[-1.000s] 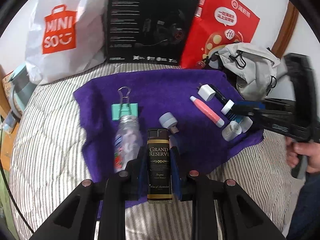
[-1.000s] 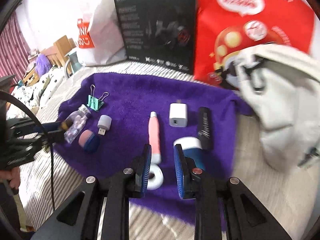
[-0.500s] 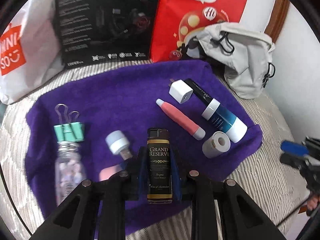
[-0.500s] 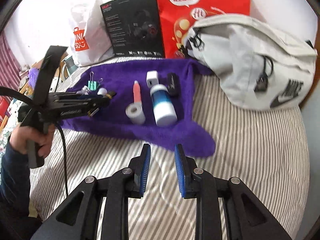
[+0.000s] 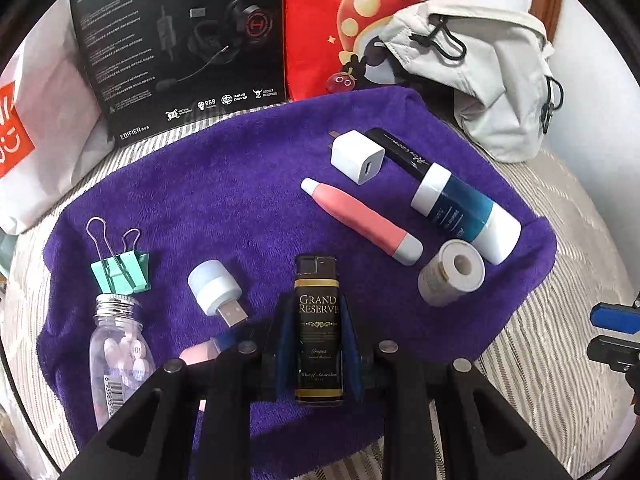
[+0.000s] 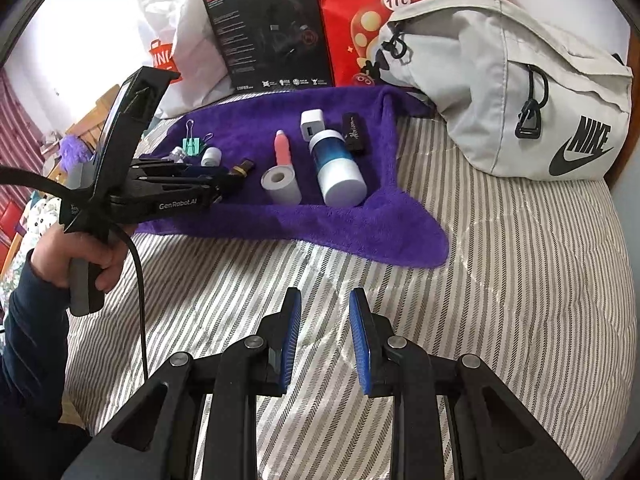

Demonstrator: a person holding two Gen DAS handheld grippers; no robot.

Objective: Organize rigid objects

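My left gripper [image 5: 319, 344] clamps the black lighter [image 5: 319, 336] above the purple towel [image 5: 248, 184], lower centre; right gripper [image 6: 325, 340] gapes empty; next I place it among the row

Left gripper [image 5: 318, 344]: lower centre of the left wrist view, fingers [image 5: 285, 344] closed on a black lighter [image 5: 318, 332], blue pads pressed to both of its long sides. The lighter stands lengthwise between the fingers, cap end protruding past the tips. In the right wrist view the same gripper sits at middle left, pointing toward frame right, roughly level. A hand [image 6: 82, 256] wraps its grey handle at lower left; a dark sleeve [image 6: 28, 344] covers the forearm. A black cable drops from the unit.

Right gripper [image 6: 325, 340]: lower centre of the right wrist view, fingers parted, nothing between the pads. Its tip shows at the right edge of the left wrist view.
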